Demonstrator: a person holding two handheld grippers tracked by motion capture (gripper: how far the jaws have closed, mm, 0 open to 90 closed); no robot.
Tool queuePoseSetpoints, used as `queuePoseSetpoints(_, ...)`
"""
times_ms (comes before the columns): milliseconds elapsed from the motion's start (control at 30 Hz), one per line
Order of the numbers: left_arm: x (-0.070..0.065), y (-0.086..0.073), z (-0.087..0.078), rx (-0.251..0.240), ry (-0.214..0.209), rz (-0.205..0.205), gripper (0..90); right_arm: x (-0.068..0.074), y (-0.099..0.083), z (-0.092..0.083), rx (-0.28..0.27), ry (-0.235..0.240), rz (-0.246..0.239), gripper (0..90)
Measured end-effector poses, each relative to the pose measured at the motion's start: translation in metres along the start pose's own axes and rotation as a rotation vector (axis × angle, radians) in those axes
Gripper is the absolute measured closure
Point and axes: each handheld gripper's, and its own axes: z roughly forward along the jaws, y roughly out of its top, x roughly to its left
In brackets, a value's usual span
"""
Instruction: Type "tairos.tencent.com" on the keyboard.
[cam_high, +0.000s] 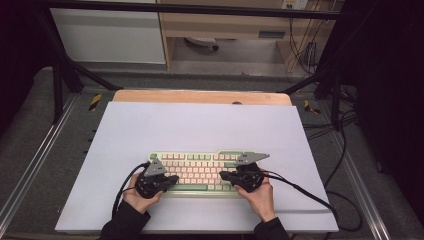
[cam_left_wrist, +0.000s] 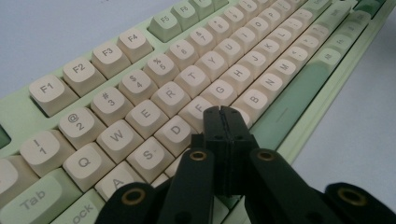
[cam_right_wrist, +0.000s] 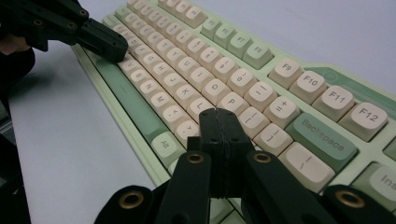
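Observation:
A pale green keyboard (cam_high: 200, 172) with cream and green keys lies on the white table top (cam_high: 200, 127), near its front edge. My left gripper (cam_high: 172, 179) hovers over the keyboard's left half, jaws shut with nothing between them. In the left gripper view its tips (cam_left_wrist: 221, 111) sit by the F and V keys of the keyboard (cam_left_wrist: 154, 88). My right gripper (cam_high: 223, 176) is shut and empty over the right half. In the right gripper view its tips (cam_right_wrist: 218, 113) are near the L key of the keyboard (cam_right_wrist: 196, 70), and the left gripper (cam_right_wrist: 114, 50) rests at the far end.
A wooden strip (cam_high: 200, 96) edges the table's far side. Black frame bars (cam_high: 65, 65) stand at both back corners. Cables (cam_high: 320, 200) trail off the right side onto the grey floor. White surface lies free behind the keyboard.

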Motion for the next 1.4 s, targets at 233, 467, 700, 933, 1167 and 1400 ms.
queuePoseSetpoints(233,0.001,0.002,-0.011,-0.025,0.001,0.005,89.8,0.0,0.0,0.0,-0.003,0.0,-0.003,90.0)
queuePoseSetpoints(467,0.005,-0.003,-0.02,-0.037,0.007,-0.009,89.8,0.0,0.002,-0.001,-0.013,0.002,0.004,90.0)
queuePoseSetpoints(700,0.01,-0.01,-0.03,-0.042,0.014,-0.02,89.8,0.001,0.006,0.001,-0.017,0.005,0.003,90.0)
queuePoseSetpoints(933,0.018,-0.017,-0.039,-0.053,0.02,-0.046,89.8,0.005,0.012,0.008,-0.015,-0.002,0.003,90.0)
queuePoseSetpoints(1167,0.024,-0.025,-0.047,-0.057,0.037,-0.057,89.8,0.007,0.017,0.021,-0.007,-0.01,0.004,90.0)
queuePoseSetpoints(1400,0.03,-0.031,-0.052,-0.059,0.046,-0.069,89.8,0.009,0.023,0.036,0.01,-0.023,-0.003,90.0)
